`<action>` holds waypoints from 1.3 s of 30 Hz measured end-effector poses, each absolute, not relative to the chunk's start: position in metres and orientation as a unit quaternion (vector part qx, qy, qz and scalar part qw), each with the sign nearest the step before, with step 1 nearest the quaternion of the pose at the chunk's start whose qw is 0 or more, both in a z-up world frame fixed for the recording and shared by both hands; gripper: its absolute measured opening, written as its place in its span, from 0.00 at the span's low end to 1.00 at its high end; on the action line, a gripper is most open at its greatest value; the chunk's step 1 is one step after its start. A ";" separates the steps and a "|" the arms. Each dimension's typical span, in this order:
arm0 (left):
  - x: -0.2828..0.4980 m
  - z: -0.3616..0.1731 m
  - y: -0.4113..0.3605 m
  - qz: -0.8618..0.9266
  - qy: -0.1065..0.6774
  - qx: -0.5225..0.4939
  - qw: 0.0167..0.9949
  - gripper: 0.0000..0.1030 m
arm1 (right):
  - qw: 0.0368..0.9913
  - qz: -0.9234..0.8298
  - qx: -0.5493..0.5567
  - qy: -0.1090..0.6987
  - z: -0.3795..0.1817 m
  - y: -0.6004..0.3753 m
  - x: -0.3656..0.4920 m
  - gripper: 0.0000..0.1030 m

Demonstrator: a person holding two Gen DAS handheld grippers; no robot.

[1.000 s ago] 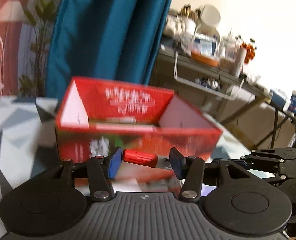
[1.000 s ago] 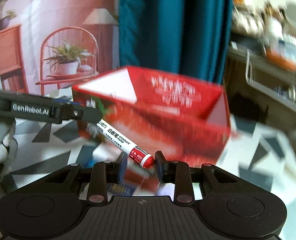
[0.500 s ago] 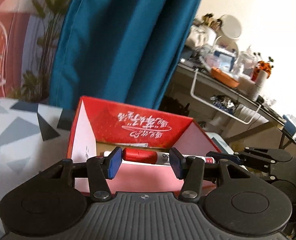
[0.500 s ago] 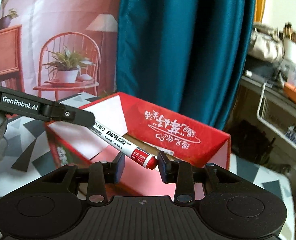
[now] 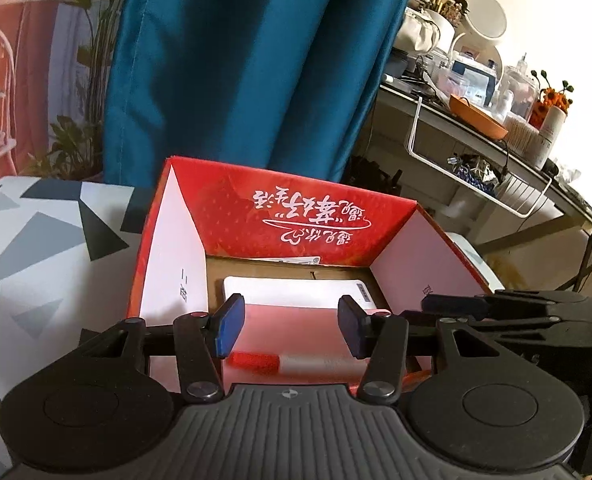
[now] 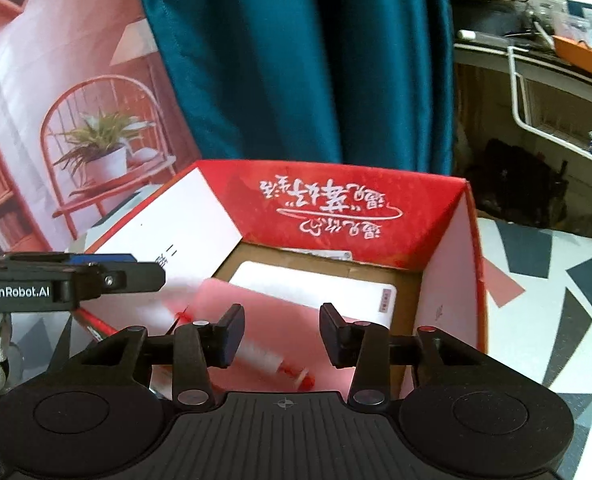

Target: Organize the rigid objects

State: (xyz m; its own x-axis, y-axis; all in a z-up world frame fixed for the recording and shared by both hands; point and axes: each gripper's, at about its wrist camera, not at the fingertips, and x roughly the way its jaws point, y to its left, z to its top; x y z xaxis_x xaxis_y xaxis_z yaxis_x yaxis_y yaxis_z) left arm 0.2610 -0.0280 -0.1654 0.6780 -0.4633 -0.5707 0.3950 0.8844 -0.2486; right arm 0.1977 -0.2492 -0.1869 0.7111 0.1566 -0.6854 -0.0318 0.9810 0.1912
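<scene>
At the left, a table (image 5: 35,248) covered in a grey, black and white triangle pattern runs under a printed backdrop (image 6: 55,100) of a red chair and potted plant. A teal curtain (image 5: 235,60) hangs behind the centre, and a cluttered shelf (image 5: 476,120) with a white wire rack fills the right side of the room.

The red box (image 5: 296,216) stands open on the table near its far edge, flaps raised; bare patterned cloth lies free to its left and right. A flat white item (image 5: 296,292) lies on the cardboard floor inside.

The left gripper (image 5: 291,328) hovers over the near flap with its jaws apart, gripping nothing. The marker (image 5: 279,362), blurred, with a red cap, lies loose below its fingertips, over the pink near flap. The right gripper (image 6: 281,338) is opening, and the marker is under it, untouched.

White calligraphy sits upside down on the box's far wall. "GenRobot.AI" is printed on the left gripper's side.
</scene>
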 end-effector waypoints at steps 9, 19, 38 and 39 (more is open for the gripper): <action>0.228 -0.152 -0.023 -0.244 0.292 -0.031 0.924 0.53 | 0.951 0.024 0.079 0.299 -0.167 -0.238 0.159 0.73; 0.174 -0.164 -0.011 -0.249 0.297 -0.043 0.921 0.53 | 0.961 0.008 0.085 0.263 -0.170 -0.226 0.098 0.73; 0.138 -0.228 -0.001 -0.237 0.377 -0.043 0.894 0.69 | 0.938 0.053 0.017 0.342 -0.253 -0.185 0.026 0.71; 0.138 -0.230 0.000 -0.238 0.380 -0.044 0.892 0.69 | 0.937 0.058 0.013 0.345 -0.255 -0.182 0.026 0.71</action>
State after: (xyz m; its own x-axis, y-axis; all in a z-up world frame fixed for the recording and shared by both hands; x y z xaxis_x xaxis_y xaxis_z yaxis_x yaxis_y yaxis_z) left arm 0.1379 -0.0005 -0.2304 0.5970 -0.4593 -0.6577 0.3921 0.8823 -0.2602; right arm 0.0265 -0.1823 -0.2552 0.7555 0.1182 -0.6444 -0.1009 0.9928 0.0639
